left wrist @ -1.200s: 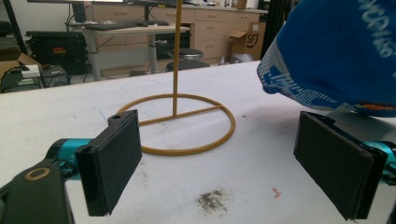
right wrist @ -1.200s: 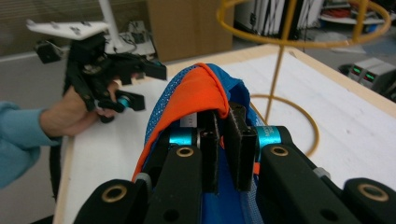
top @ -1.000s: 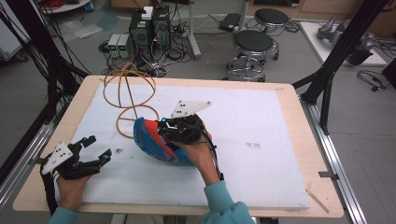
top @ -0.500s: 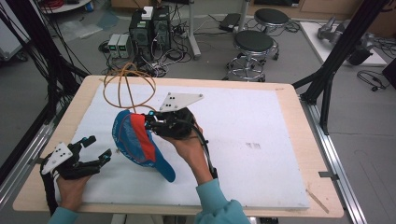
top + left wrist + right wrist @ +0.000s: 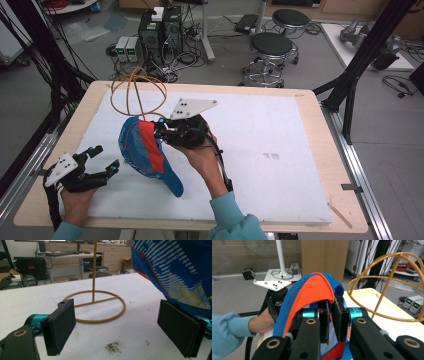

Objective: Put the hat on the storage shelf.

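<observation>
Workshop floor with two stools [image 5: 272, 47], cabling and bench power units [image 5: 127, 47] is seen beyond a wooden table [image 5: 320, 130] topped with a white foam board [image 5: 280, 135].

At the left of the high view, the left gripper [image 5: 103, 161] is held low over the board's near left corner. Its jaws are spread wide and nothing is held between them. In the left gripper view, the two black pads [image 5: 58, 326] are seen far apart, with bare white board and a dark smudge [image 5: 113, 347] between them. The right-hand pad is positioned just below the blue cap fabric; contact cannot be determined.

Behind and between the grippers, a yellow wire stand [image 5: 137, 92] is set on the far left part of the board. Its ring base [image 5: 96, 306] lies flat, with an upright rod at the centre.

Toward the centre, a blue and orange cap [image 5: 145, 152] is held raised above the board, brim pointing down toward the near edge. The right gripper [image 5: 160, 131] is clamped on the cap's edge. In the right gripper view, the jaws are seen nearly together, with blue mesh and the orange panel [image 5: 312, 293] pinched between the pads [image 5: 339, 320].
</observation>
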